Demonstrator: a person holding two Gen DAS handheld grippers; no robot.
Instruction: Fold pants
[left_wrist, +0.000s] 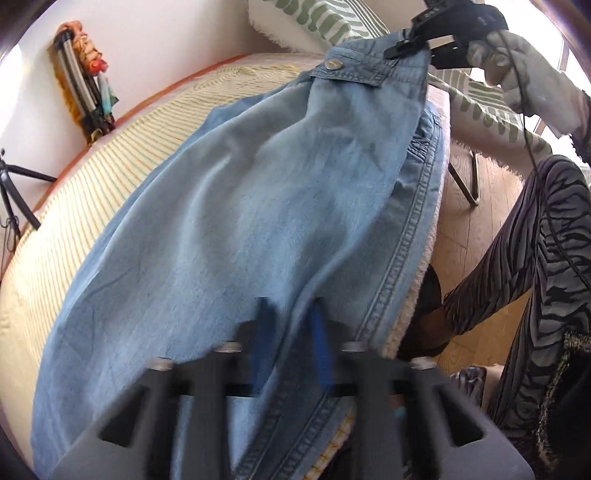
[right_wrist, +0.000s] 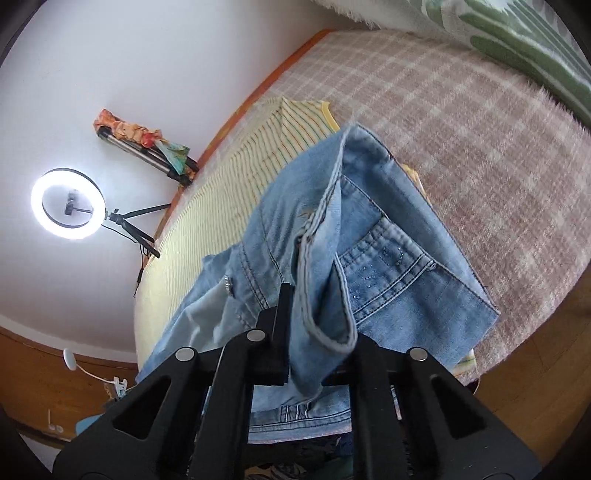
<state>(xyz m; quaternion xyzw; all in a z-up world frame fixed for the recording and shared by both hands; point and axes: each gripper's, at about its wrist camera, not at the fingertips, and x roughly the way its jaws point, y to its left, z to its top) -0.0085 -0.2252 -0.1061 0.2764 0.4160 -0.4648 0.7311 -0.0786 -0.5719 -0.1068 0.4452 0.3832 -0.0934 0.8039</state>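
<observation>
Right now your left gripper (left_wrist: 288, 325), at the bottom of the left wrist view, has its black fingers (left_wrist: 263, 317) clenched on a fold of the light blue denim pants (left_wrist: 236, 221), with the cloth gathered up between the blue pads. The pants stretch from there toward the upper right of the frame, over a pale yellow striped cloth (left_wrist: 110, 155) spread on the bed (left_wrist: 177, 83). One long stitched seam runs along their right edge, close to the edge of the bed.

At the top right of that view your right gripper (left_wrist: 410, 42) is pinched onto the waistband, just beside the metal button (left_wrist: 333, 64), and your white-gloved right hand (left_wrist: 517, 62) grips its handle. In the right wrist view the same gripper (right_wrist: 317, 314) sits at the bottom centre, its fingers (right_wrist: 282, 306) grasping the bunched waistband, with a loop of hem curling over between them. A back pocket with small sparkling studs (right_wrist: 388, 273) lies just to the right of the fingers.

Beyond the pants in that view you can see a pinkish checked blanket (right_wrist: 480, 147) across the right of the frame and a green and white patterned pillow (right_wrist: 517, 44) at the upper right. A lit ring light on a small tripod (right_wrist: 68, 201) shows at the left against the white wall (right_wrist: 110, 55).
</observation>
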